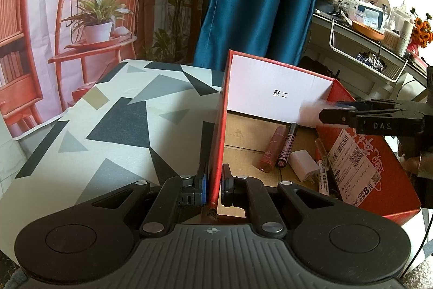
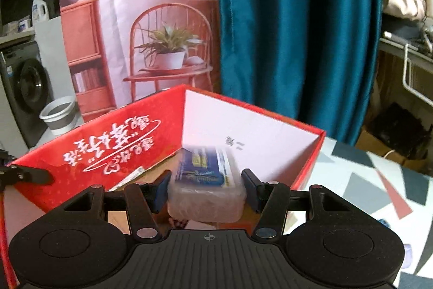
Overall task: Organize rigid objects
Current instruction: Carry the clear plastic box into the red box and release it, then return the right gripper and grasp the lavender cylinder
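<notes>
Fingers of the left gripper [image 1: 213,187], low in the frame's centre, pinch the near wall of the red cardboard box [image 1: 217,126], one pad on each side. Inside the box, right of centre, lie a red lipstick tube [image 1: 273,148], a checkered pen [image 1: 288,145], a white charger plug [image 1: 304,164] and a marker [image 1: 323,169]. The right gripper [image 2: 205,188] stands apart, its pads just beside a clear-wrapped packet with a blue label [image 2: 207,186], blurred, above the box interior; contact cannot be told. A geometric-patterned tablecloth [image 1: 108,121] spreads left of the box.
</notes>
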